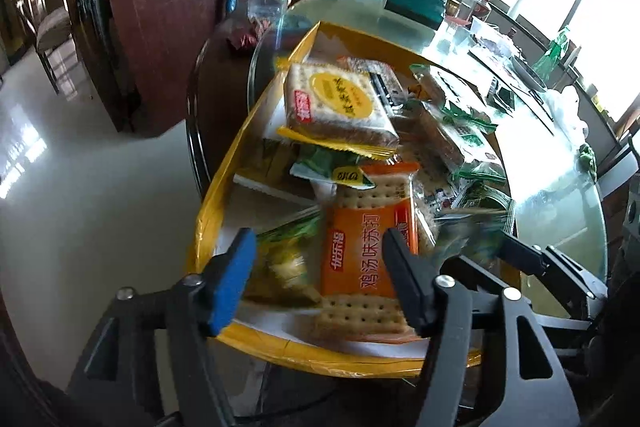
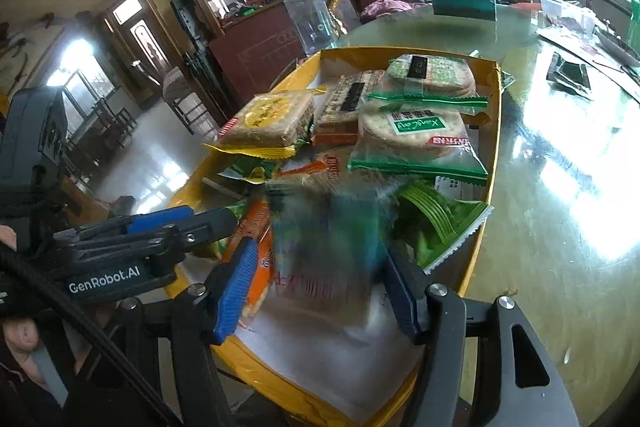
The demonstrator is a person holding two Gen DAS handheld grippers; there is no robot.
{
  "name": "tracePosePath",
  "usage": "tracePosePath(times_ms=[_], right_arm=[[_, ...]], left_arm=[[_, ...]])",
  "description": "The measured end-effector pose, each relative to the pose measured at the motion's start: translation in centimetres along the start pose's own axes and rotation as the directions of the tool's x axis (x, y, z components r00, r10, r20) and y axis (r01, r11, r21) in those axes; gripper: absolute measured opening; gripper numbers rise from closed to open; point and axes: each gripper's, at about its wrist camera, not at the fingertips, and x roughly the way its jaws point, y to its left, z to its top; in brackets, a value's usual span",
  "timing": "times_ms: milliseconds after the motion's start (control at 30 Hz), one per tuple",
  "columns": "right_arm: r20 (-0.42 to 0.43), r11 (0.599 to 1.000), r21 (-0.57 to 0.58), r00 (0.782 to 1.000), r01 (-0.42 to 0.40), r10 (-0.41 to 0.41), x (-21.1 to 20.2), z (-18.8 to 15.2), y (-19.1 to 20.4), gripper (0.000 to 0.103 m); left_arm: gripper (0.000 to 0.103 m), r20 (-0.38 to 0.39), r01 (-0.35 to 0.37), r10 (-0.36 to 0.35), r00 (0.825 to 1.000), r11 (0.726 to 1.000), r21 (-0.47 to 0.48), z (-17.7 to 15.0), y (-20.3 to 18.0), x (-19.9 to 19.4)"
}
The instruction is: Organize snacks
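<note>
The yellow box (image 1: 208,223) filled the middle of both views, standing on a glass table (image 1: 560,211) and heaped with wrapped snacks. In the left wrist view the left gripper (image 1: 316,279) stood released at the lower centre, its blue pad and black finger apart on either side of an orange cracker pack (image 1: 360,251). That pack lay flat at the near end of the box, pale dotted crackers showing through a clear wrapper with an orange label; the pads did not press it. Above it, near the frame's centre, a yellow-sealed cracker pack (image 1: 336,103) sat tilted on top of the pile, square and tan with a round yellow label.

In the right wrist view the right gripper (image 2: 320,279) was at lower centre with its jaws spread. A blurred green pack (image 2: 324,247) hung between them; whether the pads pressed it could not be told. Right of centre lay a round cracker pack (image 2: 416,135) with green sealed edges.
</note>
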Motion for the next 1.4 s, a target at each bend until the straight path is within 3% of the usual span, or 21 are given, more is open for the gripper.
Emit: tracePosePath(times_ms=[267, 500, 700, 867, 1400], right_arm=[[0.056, 0.999, 0.031, 0.998, -0.041, 0.039, -1.7, -0.4, -0.7, 0.072], [0.146, 0.995, 0.093, 0.989, -0.028, 0.014, -4.4, -1.1, -2.0, 0.076], [0.174, 0.987, 0.163, 0.984, 0.000, -0.029, -5.7, -1.9, -3.0, 0.076], [0.170, 0.981, 0.194, 0.984, 0.022, -0.056, -6.1, -2.3, -2.7, 0.076], [0.161, 0.986, 0.150, 0.982, 0.075, -0.099, -6.5, -2.8, 0.7, 0.077]], left_arm=[[0.074, 0.051, -0.009, 0.008, 0.999, 1.000, 0.025, -0.2, -1.1, -0.9], [0.079, 0.197, -0.087, 0.074, 0.978, 0.994, 0.060, -1.0, -3.0, -2.3], [0.079, 0.152, -0.046, 0.030, 0.988, 0.993, 0.104, -1.4, -3.9, -2.8], [0.079, 0.205, -0.152, 0.114, 0.972, 0.971, 0.184, -2.7, -5.3, -3.4], [0.080, 0.224, -0.170, 0.138, 0.965, 0.977, 0.128, -3.7, -2.9, -4.9]])
